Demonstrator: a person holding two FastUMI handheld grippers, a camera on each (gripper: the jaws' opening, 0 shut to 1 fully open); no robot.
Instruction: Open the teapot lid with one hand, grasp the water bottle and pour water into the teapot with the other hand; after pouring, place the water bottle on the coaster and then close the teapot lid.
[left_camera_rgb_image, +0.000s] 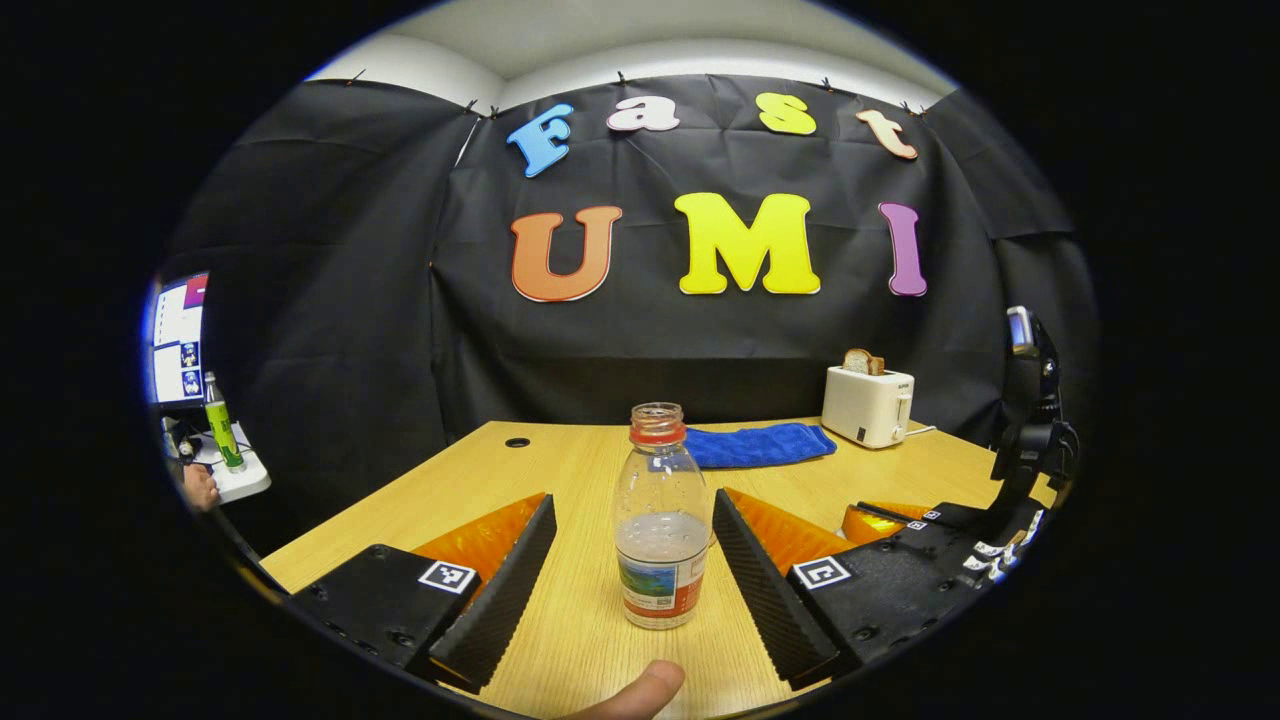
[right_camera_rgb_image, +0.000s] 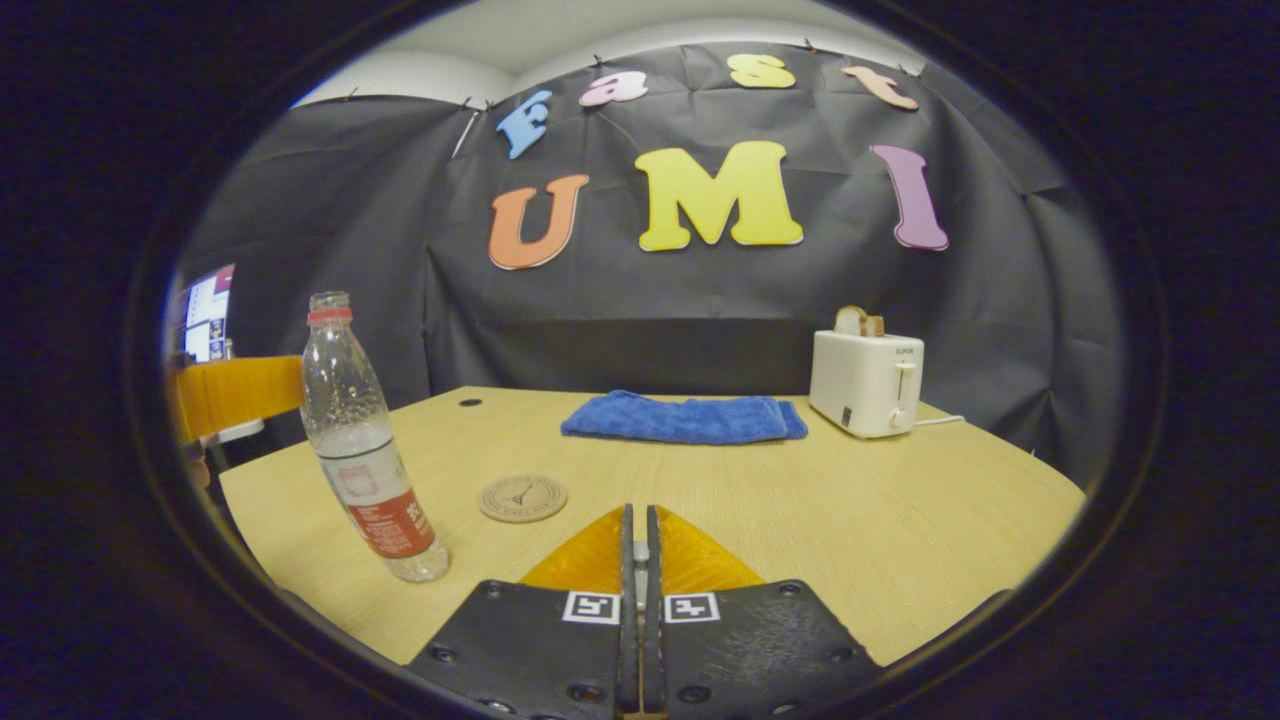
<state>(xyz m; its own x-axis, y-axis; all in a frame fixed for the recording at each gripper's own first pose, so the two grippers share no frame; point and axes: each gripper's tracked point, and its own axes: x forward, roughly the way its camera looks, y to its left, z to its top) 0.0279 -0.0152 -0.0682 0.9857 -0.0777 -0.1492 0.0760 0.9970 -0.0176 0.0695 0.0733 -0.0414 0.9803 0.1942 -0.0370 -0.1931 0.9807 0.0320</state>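
A black-draped booth closes in a pale wooden table (right_camera_rgb_image: 800, 520) that spreads across the lower half of both views. At the back, right of centre in the right gripper view, a white toaster (right_camera_rgb_image: 866, 383) holds a slice of bread, and a folded blue towel (right_camera_rgb_image: 685, 418) lies left of it.

The left gripper (left_camera_rgb_image: 634, 560) has its fingers spread wide, one to each side of the water bottle (left_camera_rgb_image: 658, 520) in the lower middle of its view, neither touching it. The bottle stands upright, uncapped, roughly a third full. In the right gripper view it stands at lower left, and the round coaster (right_camera_rgb_image: 522, 497) lies just right of it, bare.

The right gripper (right_camera_rgb_image: 636, 560) has its fingers pressed together on nothing, low in the centre of its view.

I can't spot the teapot from here. I'd judge this the bottle grasp, just lined up: next the left fingers need to close squarely on the bottle's body, gently enough not to crush it.
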